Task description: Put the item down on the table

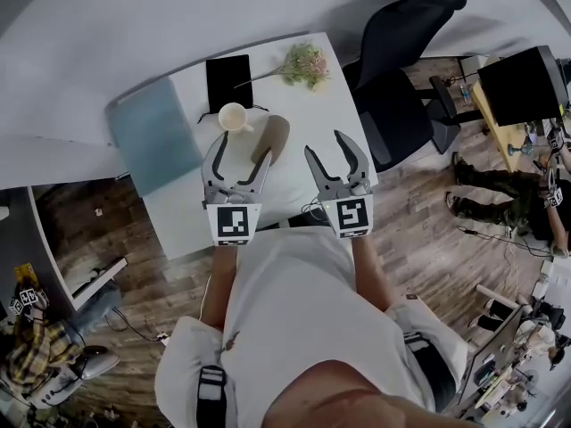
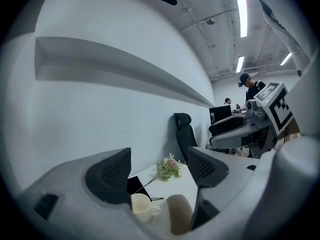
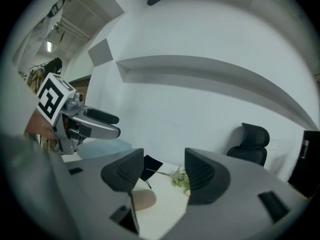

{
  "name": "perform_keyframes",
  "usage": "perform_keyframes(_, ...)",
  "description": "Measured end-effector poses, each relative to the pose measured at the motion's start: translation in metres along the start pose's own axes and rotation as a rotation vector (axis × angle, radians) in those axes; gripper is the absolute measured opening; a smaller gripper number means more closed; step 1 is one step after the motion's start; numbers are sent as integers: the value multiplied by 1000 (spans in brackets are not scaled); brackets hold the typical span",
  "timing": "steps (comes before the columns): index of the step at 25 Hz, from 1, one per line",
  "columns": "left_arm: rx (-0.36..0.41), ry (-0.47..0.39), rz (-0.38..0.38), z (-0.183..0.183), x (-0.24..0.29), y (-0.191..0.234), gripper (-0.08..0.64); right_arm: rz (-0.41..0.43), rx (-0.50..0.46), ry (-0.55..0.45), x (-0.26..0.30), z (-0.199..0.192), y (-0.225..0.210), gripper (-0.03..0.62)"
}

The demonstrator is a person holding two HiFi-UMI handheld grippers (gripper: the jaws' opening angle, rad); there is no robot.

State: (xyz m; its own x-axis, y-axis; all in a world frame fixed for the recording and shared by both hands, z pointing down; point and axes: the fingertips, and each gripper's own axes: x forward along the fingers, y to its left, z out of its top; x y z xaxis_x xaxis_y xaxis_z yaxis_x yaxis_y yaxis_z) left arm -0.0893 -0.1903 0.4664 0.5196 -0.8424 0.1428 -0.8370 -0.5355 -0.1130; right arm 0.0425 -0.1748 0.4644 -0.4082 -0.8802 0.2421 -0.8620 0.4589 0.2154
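Both grippers hang open and empty above the near part of the white table [image 1: 294, 185]. My left gripper [image 1: 243, 147] is over a tan oblong item [image 1: 272, 137] that lies on the table, beside a white cup [image 1: 234, 117]. My right gripper [image 1: 326, 145] is to the right of them. In the left gripper view the left gripper [image 2: 157, 171] frames the cup [image 2: 141, 206] and the tan item [image 2: 179, 213] well below it. The right gripper [image 3: 161, 171] looks down at the tan item [image 3: 142, 200] in its own view.
A black notebook [image 1: 228, 80] and a flower sprig [image 1: 303, 63] lie at the table's far side. A blue pad [image 1: 156, 134] covers the left end. A black office chair [image 1: 401, 69] stands to the right. The wall runs behind the table.
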Motion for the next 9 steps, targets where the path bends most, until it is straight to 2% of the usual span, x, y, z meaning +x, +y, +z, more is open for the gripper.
perform_keyframes(9,-4,34,-32,-10,7,-13,347,-21,-7,-15,-8,1,-6,253)
